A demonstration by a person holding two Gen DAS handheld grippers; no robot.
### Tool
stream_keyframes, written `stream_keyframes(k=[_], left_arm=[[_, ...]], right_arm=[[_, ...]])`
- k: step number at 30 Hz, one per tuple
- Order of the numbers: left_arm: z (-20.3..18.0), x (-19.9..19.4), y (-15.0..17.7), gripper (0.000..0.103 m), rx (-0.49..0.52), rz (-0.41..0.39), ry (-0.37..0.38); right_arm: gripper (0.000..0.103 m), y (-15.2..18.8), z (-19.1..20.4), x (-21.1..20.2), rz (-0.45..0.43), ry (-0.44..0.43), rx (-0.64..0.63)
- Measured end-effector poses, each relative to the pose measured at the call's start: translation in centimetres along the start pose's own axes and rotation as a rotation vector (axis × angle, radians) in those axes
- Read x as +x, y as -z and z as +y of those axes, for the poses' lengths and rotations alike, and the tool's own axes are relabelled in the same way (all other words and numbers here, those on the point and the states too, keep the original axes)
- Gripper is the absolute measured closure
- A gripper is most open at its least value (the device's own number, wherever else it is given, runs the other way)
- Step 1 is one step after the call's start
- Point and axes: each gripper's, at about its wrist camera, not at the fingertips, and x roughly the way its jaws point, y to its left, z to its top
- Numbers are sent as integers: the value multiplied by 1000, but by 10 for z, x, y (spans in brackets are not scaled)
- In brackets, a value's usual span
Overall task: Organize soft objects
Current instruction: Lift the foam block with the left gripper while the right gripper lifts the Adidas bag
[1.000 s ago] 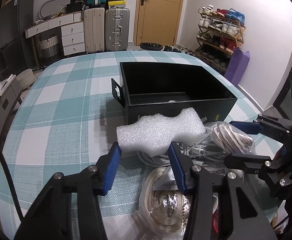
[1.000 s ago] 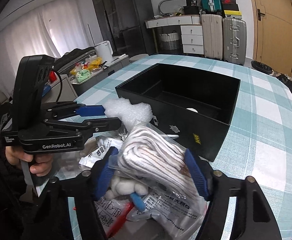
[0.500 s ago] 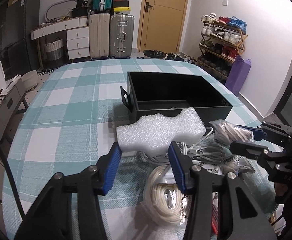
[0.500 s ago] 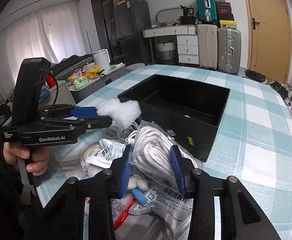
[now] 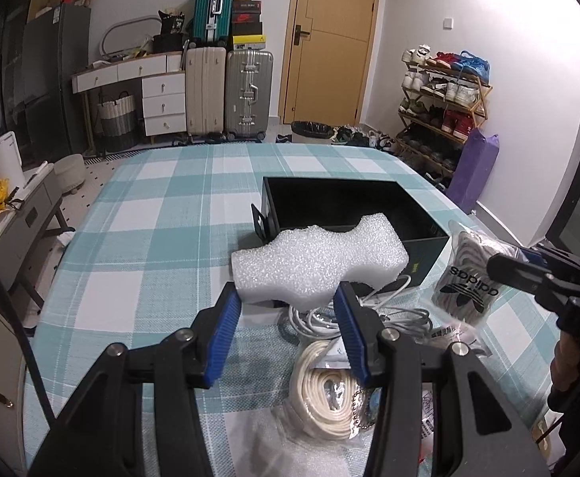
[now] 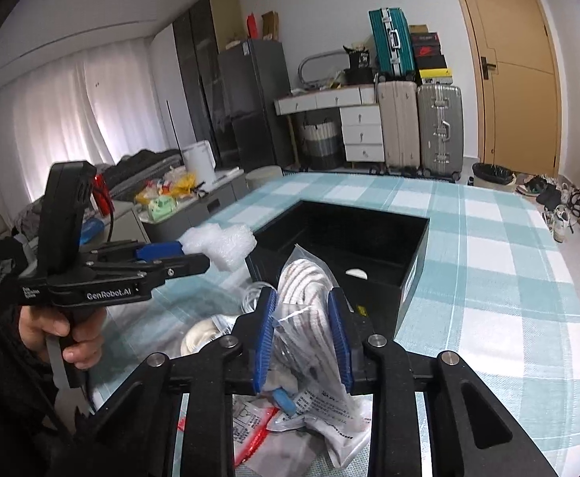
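A wavy block of white foam [image 5: 317, 266] is held off the table, with my left gripper [image 5: 286, 306] shut on its near edge. It hangs just in front of the open black box [image 5: 349, 206]. In the right wrist view the same left gripper [image 6: 194, 254] carries the foam [image 6: 222, 242] beside the box [image 6: 417, 254]. My right gripper [image 6: 301, 326] has its jaws closing, and its blue pads press a clear bag of white rolled fabric [image 6: 303, 290], lifted above the pile. The left wrist view shows that bag [image 5: 468, 278], with an adidas logo, in the right gripper [image 5: 528, 266].
A coil of cream cord in a bag [image 5: 329, 389], loose white cables [image 5: 317, 318] and printed plastic packets [image 6: 329, 409] lie on the teal checked tablecloth [image 5: 150, 238]. A small white thing [image 6: 356, 273] lies inside the box. A hand [image 6: 67, 334] grips the left tool.
The right gripper's jaws went from wide around the bag to pressed on it, and the bag came up off the pile. The left gripper rose a little with the foam.
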Motion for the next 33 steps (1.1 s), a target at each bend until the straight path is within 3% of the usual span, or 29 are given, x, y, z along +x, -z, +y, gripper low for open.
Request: stream_keyframes(k=[14, 33], left_arm=[[-4, -9, -15, 56, 1, -44, -4], [-1, 7, -38, 56, -22, -63, 1]], right_arm=[[79, -21, 10, -34, -117, 3, -4], [79, -59, 8, -34, -209, 17, 17]])
